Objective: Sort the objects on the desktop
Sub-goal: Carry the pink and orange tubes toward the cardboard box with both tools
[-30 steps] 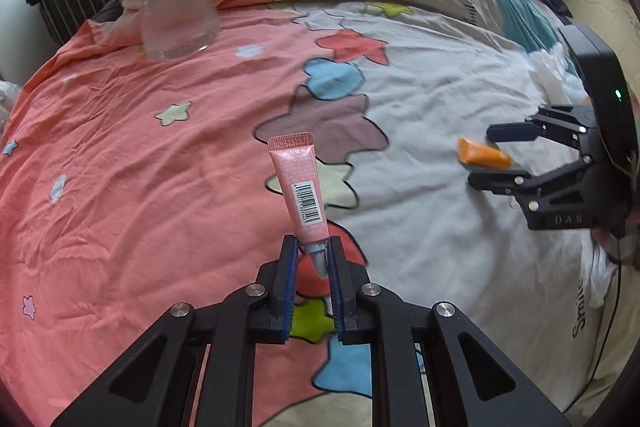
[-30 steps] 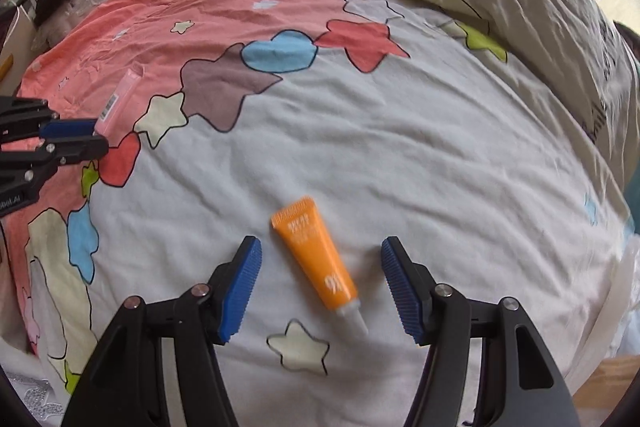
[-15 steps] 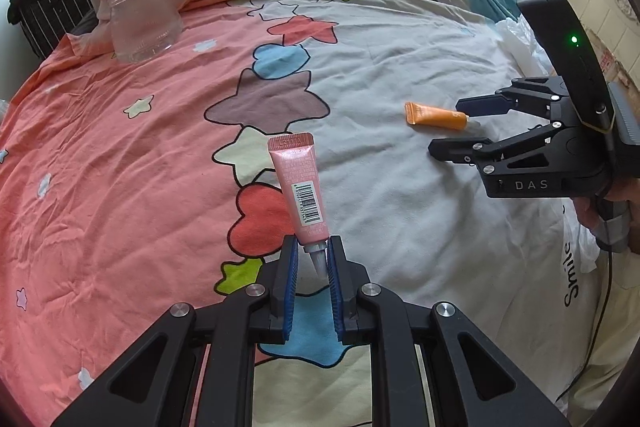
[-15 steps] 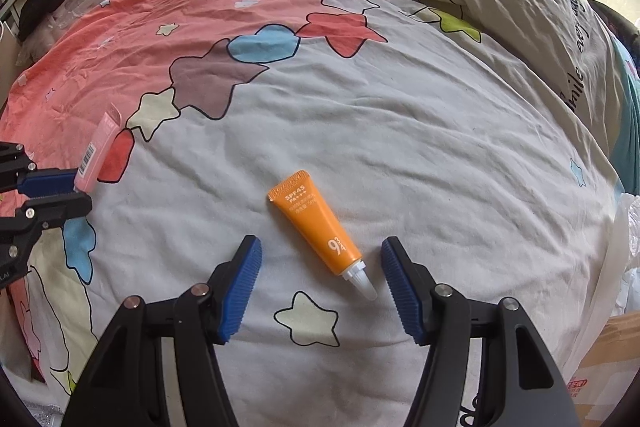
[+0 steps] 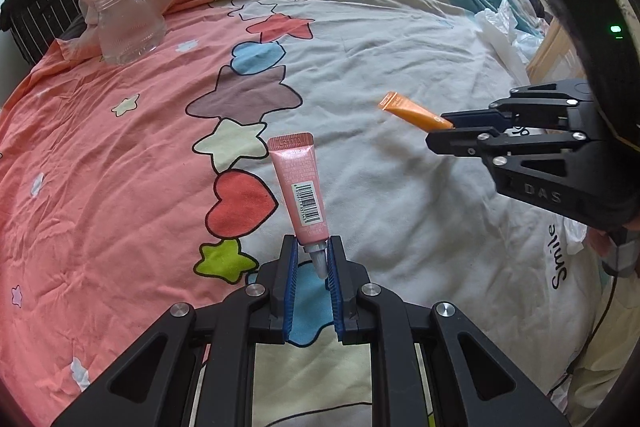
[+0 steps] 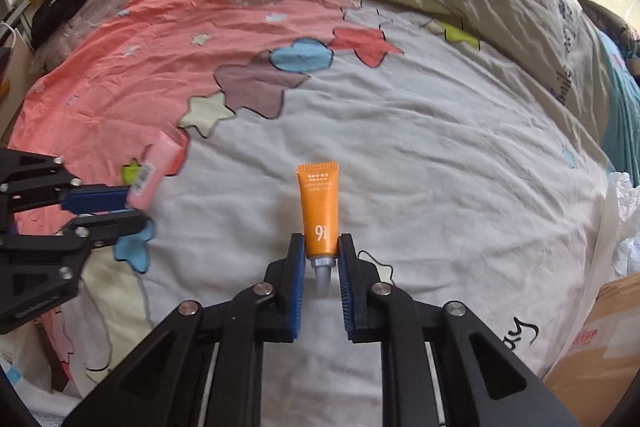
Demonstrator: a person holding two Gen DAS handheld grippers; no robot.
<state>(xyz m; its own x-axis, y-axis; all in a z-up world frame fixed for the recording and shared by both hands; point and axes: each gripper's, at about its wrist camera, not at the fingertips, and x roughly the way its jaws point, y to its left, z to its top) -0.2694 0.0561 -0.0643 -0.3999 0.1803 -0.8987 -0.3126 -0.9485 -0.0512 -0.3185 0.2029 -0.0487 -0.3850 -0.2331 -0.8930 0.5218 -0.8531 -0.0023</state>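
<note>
The left gripper (image 5: 313, 259) has its jaws pressed onto the cap end of a pink tube (image 5: 299, 187), which stands up out of the grip with its crimped end on top, clear of the bed (image 5: 400, 219). The right gripper (image 6: 319, 259) pinches an orange tube (image 6: 319, 211) the same way, low down by the neck and small clear cap, so the flat sealed end points away and the printed body stays in sight. From the left wrist view the orange tube (image 5: 414, 113) hangs in the air above the white part of the star-patterned bedcover, sticking out sideways from the right gripper (image 5: 446, 131). Both tubes look small, light and soft-walled; squeezing the body would likely dent it or push the contents toward the cap, so the stiffer shoulder near the cap is probably the safer place to hold, and that is about where each is taken. The smooth plastic could twist between the ribbed blue pads if swung fast. A clear glass jar (image 5: 128, 21) stands open on the pink side of the bedcover, well away from both tubes; it seems a likely place to drop them, mouth up.
</note>
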